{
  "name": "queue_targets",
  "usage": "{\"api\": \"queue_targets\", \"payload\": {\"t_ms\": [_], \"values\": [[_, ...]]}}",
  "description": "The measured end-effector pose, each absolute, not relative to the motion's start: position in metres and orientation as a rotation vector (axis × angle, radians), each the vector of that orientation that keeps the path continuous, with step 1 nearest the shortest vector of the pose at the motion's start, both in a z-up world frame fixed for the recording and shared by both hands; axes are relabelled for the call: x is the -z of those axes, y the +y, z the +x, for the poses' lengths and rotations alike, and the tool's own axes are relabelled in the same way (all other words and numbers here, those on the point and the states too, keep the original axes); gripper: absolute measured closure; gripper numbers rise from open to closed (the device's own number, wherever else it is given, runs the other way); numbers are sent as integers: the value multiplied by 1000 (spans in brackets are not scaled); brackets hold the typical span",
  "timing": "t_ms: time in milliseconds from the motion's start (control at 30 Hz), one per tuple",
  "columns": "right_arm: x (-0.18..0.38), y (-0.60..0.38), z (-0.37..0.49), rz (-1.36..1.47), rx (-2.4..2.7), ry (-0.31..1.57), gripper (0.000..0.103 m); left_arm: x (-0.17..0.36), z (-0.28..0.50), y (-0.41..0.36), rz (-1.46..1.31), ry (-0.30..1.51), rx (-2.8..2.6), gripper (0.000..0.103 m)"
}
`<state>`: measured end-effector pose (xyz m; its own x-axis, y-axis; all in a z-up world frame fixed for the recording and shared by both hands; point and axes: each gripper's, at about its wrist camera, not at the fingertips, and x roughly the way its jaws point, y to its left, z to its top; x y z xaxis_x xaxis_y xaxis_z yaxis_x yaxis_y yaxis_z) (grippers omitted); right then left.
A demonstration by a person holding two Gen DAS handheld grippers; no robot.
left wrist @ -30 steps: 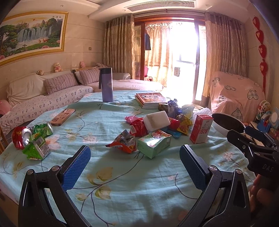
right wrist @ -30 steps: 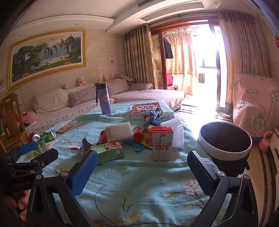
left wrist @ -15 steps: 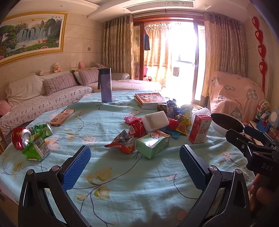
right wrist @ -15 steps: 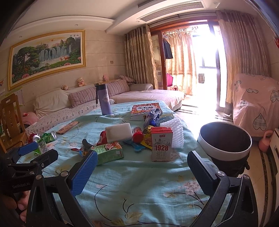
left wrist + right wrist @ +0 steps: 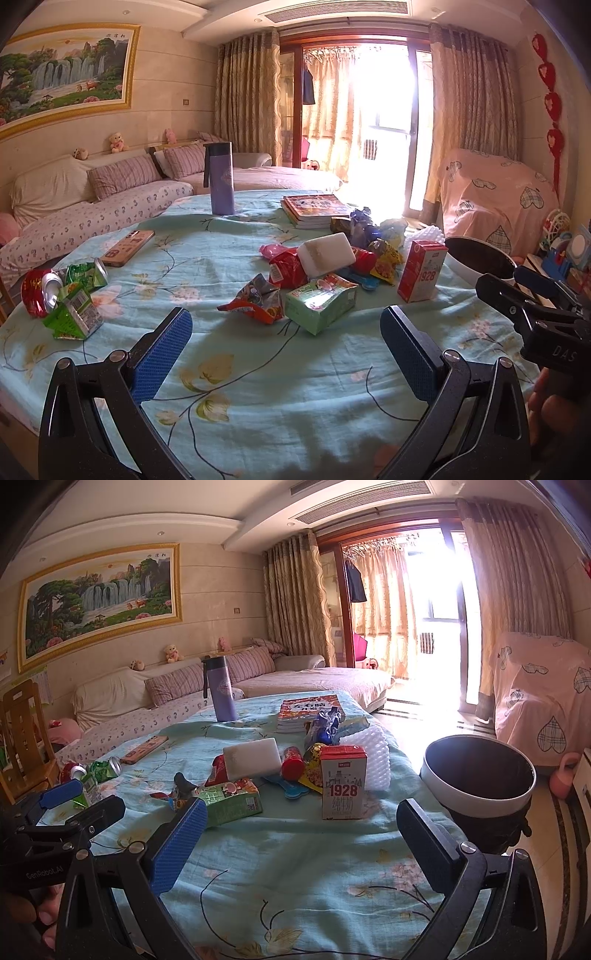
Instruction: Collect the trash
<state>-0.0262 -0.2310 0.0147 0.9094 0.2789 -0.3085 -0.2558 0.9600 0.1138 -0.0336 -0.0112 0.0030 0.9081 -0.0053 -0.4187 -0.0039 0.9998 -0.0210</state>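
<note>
Living rm, floral tablecloth (image 5: 258,387); milk carton (image 5: 342,782) ahead of right gripper (image 5: 299,843), green carton (image 5: 320,302) ahead of left gripper (image 5: 286,350); both spread wide, empty.

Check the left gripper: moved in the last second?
Yes, slightly. In the left wrist view the purple bottle and milk carton drift left of frame, so the left gripper turned a little rightward, jaws open.

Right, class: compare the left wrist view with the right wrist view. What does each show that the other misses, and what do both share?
Only the left wrist view shows the red heart garland on the wall. Only the right wrist view shows the wooden chair and the pink kettlebell on the floor. Both share the purple flask, the red-and-white 1928 milk carton, the green juice carton and the dark round bin.
</note>
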Motion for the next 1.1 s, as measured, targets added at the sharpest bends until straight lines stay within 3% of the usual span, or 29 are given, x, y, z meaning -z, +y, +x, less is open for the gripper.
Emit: {"api": "queue_targets", "payload": {"t_ms": [1100], "values": [[-4, -210, -2, 89, -376, 419, 1, 14, -17, 27, -68, 512, -45, 0]]}}
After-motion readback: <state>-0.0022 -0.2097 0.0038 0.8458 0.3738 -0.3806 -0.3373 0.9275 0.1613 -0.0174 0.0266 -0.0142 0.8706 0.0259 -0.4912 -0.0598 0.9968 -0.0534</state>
